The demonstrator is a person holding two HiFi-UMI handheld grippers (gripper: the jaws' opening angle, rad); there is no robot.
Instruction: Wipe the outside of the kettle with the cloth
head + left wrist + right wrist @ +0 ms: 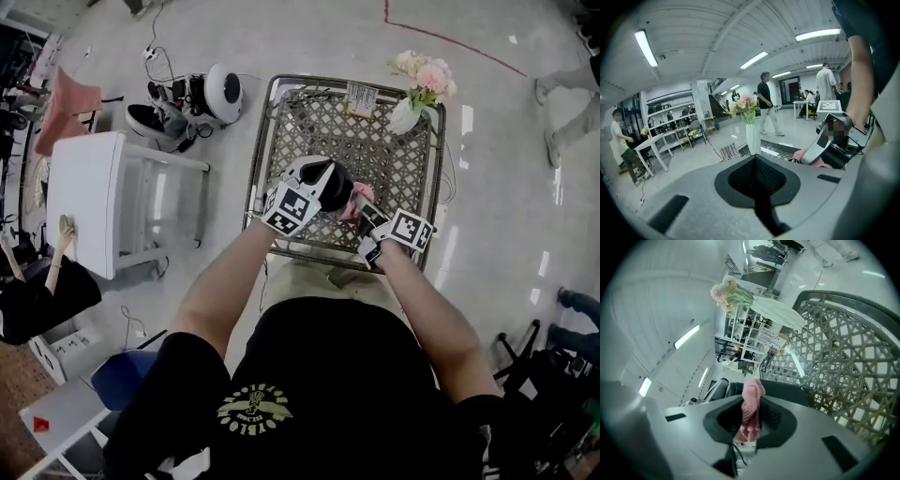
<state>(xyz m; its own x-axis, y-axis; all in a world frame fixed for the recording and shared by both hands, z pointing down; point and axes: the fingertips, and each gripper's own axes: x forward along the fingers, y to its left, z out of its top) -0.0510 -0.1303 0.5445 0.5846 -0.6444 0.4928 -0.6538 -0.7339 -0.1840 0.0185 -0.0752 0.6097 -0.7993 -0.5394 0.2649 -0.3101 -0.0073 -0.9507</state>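
Head view: left gripper [323, 192] and right gripper [367, 217] meet above the lattice table's [262, 131] near edge, with the dark kettle [339, 180] between them. Left gripper view: fingers closed, seemingly on the kettle's handle, with open floor [693, 154] beyond. Right gripper view: fingers clamp the pink cloth [752, 413] just before the kettle.

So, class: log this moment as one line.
left gripper: shut, empty | right gripper: shut on pink cloth | both over lattice table

Black T-shirt [356, 375] (yellow emblem [255, 408]), khaki trousers [323, 281]; grey left hand-held gripper [754, 158] and right hand-held gripper [751, 420] bear marker cubes [289, 208].
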